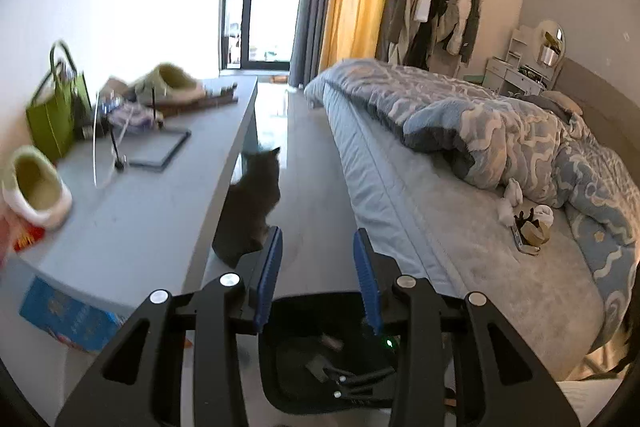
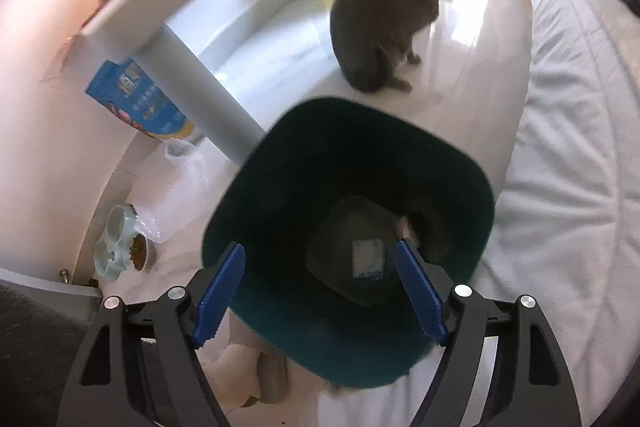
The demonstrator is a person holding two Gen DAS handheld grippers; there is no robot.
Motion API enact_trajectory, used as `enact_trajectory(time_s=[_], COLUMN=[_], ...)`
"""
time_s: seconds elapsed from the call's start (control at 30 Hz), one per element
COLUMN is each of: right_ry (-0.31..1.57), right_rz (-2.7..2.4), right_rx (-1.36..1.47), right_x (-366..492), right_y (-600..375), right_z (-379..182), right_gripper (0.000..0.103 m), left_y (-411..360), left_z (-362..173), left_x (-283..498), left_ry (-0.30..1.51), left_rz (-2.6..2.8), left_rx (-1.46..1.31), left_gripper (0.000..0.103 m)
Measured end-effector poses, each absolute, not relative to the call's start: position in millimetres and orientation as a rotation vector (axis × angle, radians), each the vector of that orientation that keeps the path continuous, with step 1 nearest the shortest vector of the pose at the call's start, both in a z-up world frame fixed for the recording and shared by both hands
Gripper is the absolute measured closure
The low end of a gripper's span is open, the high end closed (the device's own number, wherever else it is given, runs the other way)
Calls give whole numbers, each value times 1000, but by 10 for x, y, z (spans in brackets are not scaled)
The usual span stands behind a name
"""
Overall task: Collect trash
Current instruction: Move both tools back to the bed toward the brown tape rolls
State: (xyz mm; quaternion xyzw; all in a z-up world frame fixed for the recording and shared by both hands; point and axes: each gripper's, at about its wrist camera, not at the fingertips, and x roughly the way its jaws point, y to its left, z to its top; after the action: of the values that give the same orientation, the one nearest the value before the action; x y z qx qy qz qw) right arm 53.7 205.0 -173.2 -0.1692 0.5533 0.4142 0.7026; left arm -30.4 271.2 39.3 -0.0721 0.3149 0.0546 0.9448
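Right tongs (image 2: 320,291) gape wide and empty above the dark bin (image 2: 348,239); left tongs (image 1: 318,279) likewise open, holding nothing. Recommend keeping clear of the cat (image 2: 384,23) when reaching for remaining litter.

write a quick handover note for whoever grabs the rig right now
Left gripper: open, empty, pointing along the floor between desk and bed.
Right gripper: open, empty, hanging over the dark green trash bin.
Bin: on the floor beside the bed, with a small scrap and a label-like piece at the bottom.
Done: at least that scrap is in.
Left: possible trash is the clear plastic wrap on the floor by the desk leg. Mind the grey cat beyond the bin.
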Motion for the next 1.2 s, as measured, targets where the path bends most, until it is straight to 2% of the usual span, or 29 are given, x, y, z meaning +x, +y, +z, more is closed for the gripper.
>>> enact_trajectory(time_s=[0.2,0.27,0.5,0.87,1.2], right_ry=[1116,1072,946,858,806], right_rz=[968,975,944,820,668], right_rx=[-319,-305,-281,-220,-195], right_x=[533,549,670,920,1128], right_y=[1861,1752,1330,575,-207], right_z=[-1283,-1135,-743,-391,-294], right_gripper=[24,24,24,24,24], left_y=[2442,2366,2064,1590,1159], left_z=[535,574,625,622,500], left_x=[-252,-230,-113,117,352], left_ry=[594,578,553,552,578], left_rz=[92,78,39,-13,-70], left_rx=[-103,-100,-95,-103,-103], left_gripper=[61,56,49,41,34])
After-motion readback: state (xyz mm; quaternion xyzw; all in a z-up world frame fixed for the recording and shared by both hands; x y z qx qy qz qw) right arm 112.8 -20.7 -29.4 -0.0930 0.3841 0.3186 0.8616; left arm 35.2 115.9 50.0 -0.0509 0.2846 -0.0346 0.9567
